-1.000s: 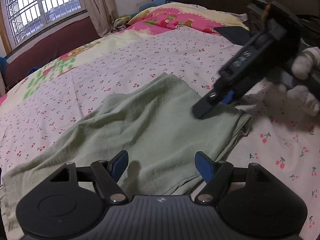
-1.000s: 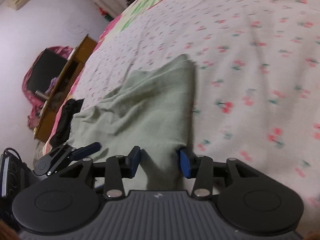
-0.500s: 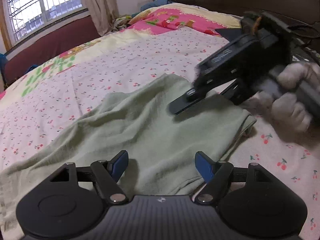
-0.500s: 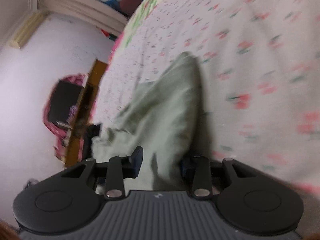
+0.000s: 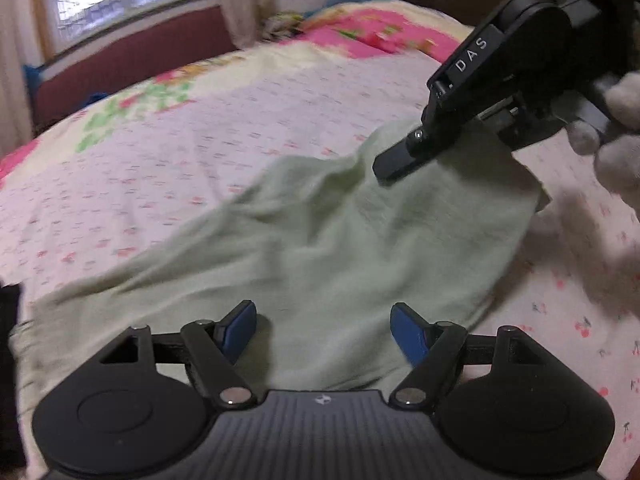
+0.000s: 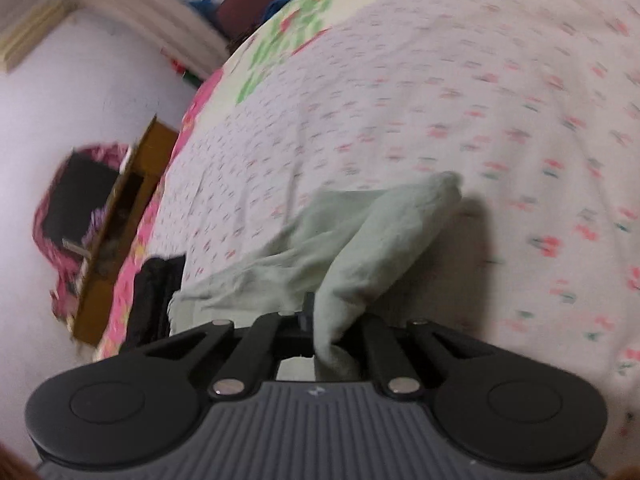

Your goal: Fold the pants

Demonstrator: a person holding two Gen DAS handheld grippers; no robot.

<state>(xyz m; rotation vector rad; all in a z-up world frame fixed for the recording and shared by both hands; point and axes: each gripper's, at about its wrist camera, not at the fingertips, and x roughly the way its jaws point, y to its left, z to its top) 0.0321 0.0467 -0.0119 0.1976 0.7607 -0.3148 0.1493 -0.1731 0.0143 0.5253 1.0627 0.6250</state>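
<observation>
Pale green pants (image 5: 328, 248) lie spread on the floral bedsheet. My left gripper (image 5: 323, 330) is open, its blue pads hovering over the near edge of the pants, holding nothing. My right gripper (image 5: 404, 162) is seen at the far right end of the pants, lifting that edge off the bed. In the right wrist view the right gripper (image 6: 324, 320) is shut on the pants (image 6: 372, 252), and the cloth rises in a raised fold from the jaws toward the far corner.
The bed (image 5: 240, 120) has a pink patterned pillow area (image 5: 360, 36) at the head. A window and curtain are at the back left. A dark item (image 6: 154, 296) lies at the bed edge, with a wooden cabinet (image 6: 116, 232) beyond.
My right gripper closed on the right end of the pants and lifted it off the bed. The left gripper stayed open over the near edge.
</observation>
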